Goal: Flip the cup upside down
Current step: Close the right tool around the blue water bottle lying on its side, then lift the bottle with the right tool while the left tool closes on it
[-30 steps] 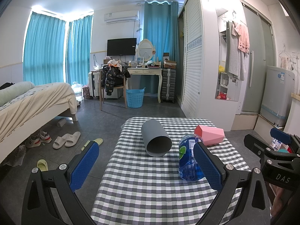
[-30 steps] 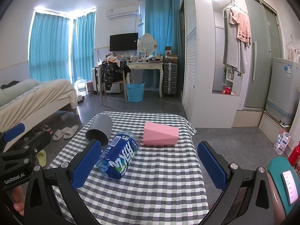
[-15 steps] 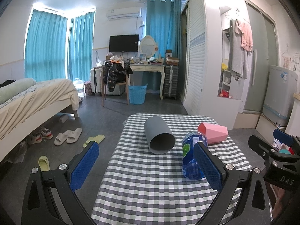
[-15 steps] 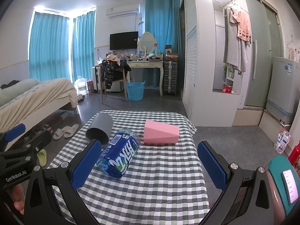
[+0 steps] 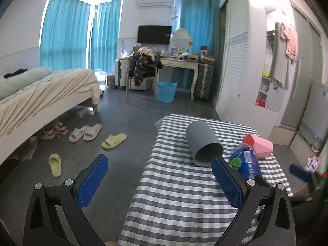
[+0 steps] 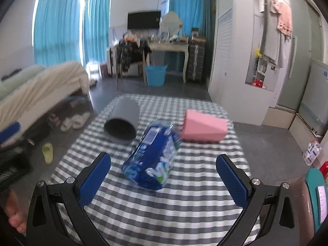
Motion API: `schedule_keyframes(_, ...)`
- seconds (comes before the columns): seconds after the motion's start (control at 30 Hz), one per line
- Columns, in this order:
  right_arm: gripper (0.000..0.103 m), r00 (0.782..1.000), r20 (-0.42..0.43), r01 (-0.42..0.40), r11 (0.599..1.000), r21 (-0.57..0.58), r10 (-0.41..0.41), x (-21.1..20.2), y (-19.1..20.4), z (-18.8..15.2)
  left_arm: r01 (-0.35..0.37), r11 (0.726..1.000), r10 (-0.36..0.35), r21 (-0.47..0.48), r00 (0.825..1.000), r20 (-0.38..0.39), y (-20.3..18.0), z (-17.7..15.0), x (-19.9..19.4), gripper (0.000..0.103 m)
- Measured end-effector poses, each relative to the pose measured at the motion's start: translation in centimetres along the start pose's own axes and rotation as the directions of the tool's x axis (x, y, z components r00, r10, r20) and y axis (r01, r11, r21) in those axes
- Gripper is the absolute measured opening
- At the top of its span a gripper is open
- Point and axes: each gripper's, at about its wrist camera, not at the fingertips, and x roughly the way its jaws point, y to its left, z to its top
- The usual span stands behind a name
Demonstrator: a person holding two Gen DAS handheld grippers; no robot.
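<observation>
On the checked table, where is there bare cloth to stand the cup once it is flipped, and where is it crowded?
Free: the near half of the checked table, between the right gripper and the table's near edge, and the strip left of the grey cup. Crowded: the far half, where the cup, the blue bottle and the pink block lie close together.

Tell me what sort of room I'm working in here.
Most likely a lived-in bedroom or studio flat. There is a bed on the left, a wall-mounted TV above a cluttered dressing table, and slippers on the floor. The work surface is a small table with a checked cloth.
</observation>
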Motion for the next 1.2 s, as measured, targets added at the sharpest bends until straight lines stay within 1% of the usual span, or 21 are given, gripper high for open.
schedule_keyframes(0.1,0.103,0.997,-0.073,0.036,0.999,0.003,-0.035,2.8,0.9,-0.1,0.004,1.0,-0.004,-0.011,1.0,-0.018,0.4,0.0,0.4,0.103)
schedule_keyframes(0.17,0.103,0.994,-0.1,0.034,0.999,0.025,-0.031,4.0,0.9,0.0,0.006,1.0,-0.007,-0.008,1.0,-0.028,0.4,-0.1,0.6,0.103)
schedule_keyframes(0.3,0.102,0.992,-0.119,0.034,0.998,0.046,-0.028,5.3,1.1,0.0,0.014,1.0,-0.015,-0.011,0.999,-0.045,0.4,-0.2,0.8,0.103)
schedule_keyframes(0.37,0.097,0.992,-0.125,0.031,0.998,0.054,-0.025,5.7,1.0,0.0,0.019,1.0,-0.019,-0.006,0.999,-0.046,0.4,-0.2,0.7,0.103)
schedule_keyframes(0.43,0.081,0.991,-0.13,0.015,0.998,0.063,-0.006,5.7,1.0,-0.1,0.019,1.0,-0.018,0.004,0.999,-0.044,0.2,-0.3,0.5,0.103)
schedule_keyframes(0.5,0.072,0.992,-0.127,0.003,0.998,0.067,0.006,5.5,0.8,-0.2,0.016,1.0,-0.015,0.008,0.999,-0.045,0.1,-0.3,0.4,0.103)
schedule_keyframes(0.57,0.072,0.993,-0.12,0.011,0.998,0.056,-0.004,5.1,1.0,-0.5,0.017,1.0,-0.017,0.005,0.999,-0.046,0.0,-0.4,0.3,0.103)
schedule_keyframes(0.7,0.071,0.993,-0.119,0.011,0.999,0.04,-0.007,3.2,1.5,-1.7,0.028,1.0,-0.027,0.013,0.998,-0.056,-0.1,-0.8,0.0,0.103)
schedule_keyframes(0.93,0.069,0.993,-0.115,0.013,1.0,-0.004,-0.013,-2.4,3.0,-4.9,0.047,0.998,-0.044,0.046,0.996,-0.075,0.4,-1.8,-1.2,0.103)
schedule_keyframes(1.1,0.068,0.99,-0.14,0.009,0.999,-0.037,-0.014,-6.3,4.0,-8.2,0.065,0.997,-0.061,0.048,0.994,-0.085,1.0,-2.4,-2.0,0.103)
schedule_keyframes(1.2,0.068,0.99,-0.138,0.007,0.999,-0.04,-0.012,-7.9,4.2,-9.5,0.071,0.995,-0.066,0.065,0.995,-0.081,0.7,-2.6,-2.4,0.103)
